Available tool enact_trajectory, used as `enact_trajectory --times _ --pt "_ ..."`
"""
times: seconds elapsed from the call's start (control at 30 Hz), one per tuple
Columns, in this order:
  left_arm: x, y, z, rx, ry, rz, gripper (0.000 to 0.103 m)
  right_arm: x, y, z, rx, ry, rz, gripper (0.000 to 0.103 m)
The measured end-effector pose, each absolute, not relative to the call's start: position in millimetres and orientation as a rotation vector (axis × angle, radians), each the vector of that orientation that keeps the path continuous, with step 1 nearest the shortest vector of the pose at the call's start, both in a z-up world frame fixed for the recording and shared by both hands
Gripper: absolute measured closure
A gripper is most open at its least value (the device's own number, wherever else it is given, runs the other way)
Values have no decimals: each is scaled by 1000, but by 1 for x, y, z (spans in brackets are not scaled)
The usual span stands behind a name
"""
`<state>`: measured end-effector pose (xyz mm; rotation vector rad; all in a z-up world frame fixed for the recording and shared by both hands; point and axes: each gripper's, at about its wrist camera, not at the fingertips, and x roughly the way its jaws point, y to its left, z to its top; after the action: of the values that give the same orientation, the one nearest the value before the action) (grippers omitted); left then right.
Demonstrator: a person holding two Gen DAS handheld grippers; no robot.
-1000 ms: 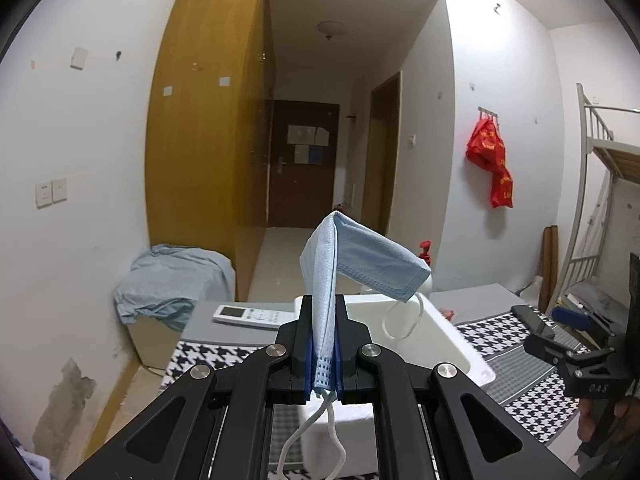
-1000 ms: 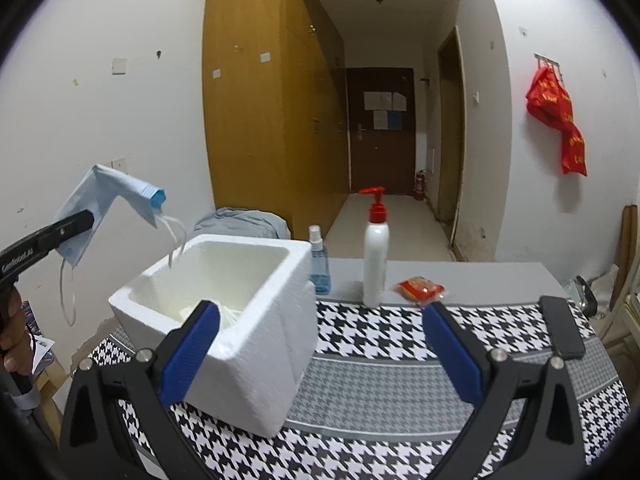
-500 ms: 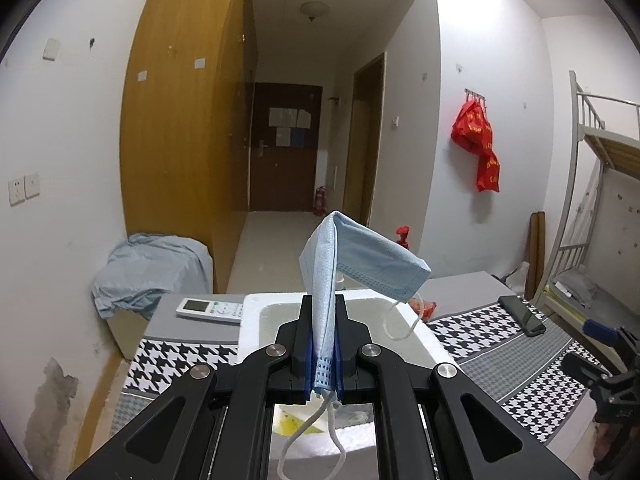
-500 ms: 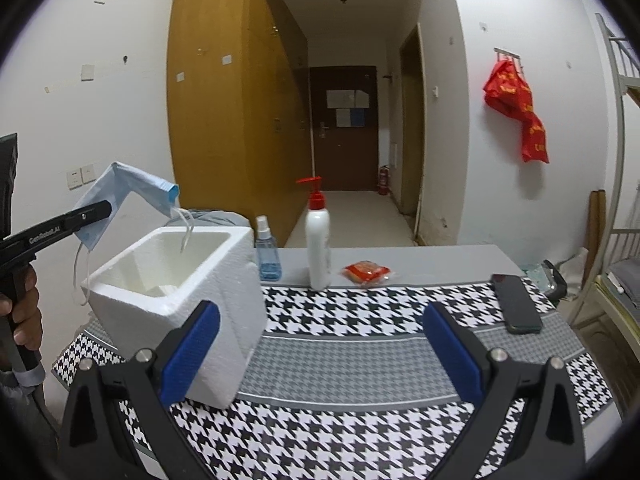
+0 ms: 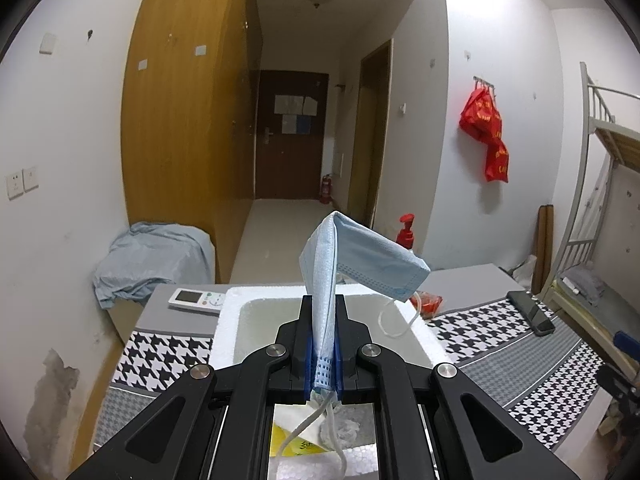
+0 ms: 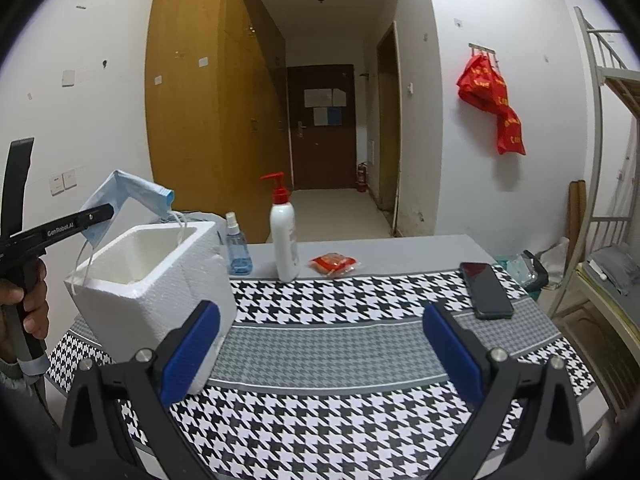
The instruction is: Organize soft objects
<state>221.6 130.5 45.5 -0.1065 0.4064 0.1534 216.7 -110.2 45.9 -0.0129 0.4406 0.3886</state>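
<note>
The left gripper (image 5: 323,344) was pinched on one short end of the mask (image 5: 352,264), its blue pads pressed against the pleated fabric. The mask stood up from the jaws, folded over at its top, and its free half drooped forward and to the right. One ear loop (image 5: 394,320) hung from the free end; another trailed below the jaws.

The box (image 6: 160,276) lay directly below and just ahead of the left gripper. In the right wrist view the mask (image 6: 124,196) hung over the near left rim of the box, with a loop dipping inside the opening. The coming move, by judgement, was a short descent and release; the left gripper was the nearer one by far.

The right gripper (image 6: 320,352) was spread wide and held nothing, above the table (image 6: 340,344), well apart from the box.

Materials:
- Mask: thin, limp, pale blue non-woven sheet; elastic white loops that may snag on the rim.
- Box: white foam, rigid, grainy, thick-walled, open-topped.
- Table: covered in black-and-white houndstooth cloth
</note>
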Motion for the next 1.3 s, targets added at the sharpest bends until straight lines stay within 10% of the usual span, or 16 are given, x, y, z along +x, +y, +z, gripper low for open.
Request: enact_trajectory --times 0.1,0.17,0.23,0.27,1.3 --pt "228 129 42 -105 418 181 90 217 -118 44 -9 444 373 1" --pt "232 130 40 -114 419 190 63 216 -121 44 -8 444 369 1" --pt "233 130 39 -108 408 198 13 216 -124 44 -10 441 361 1" --pt "231 129 40 -104 388 210 8 216 -126 44 -9 441 357 1" --pt "169 84 65 -49 283 206 1 189 -152 59 0 395 382 1"
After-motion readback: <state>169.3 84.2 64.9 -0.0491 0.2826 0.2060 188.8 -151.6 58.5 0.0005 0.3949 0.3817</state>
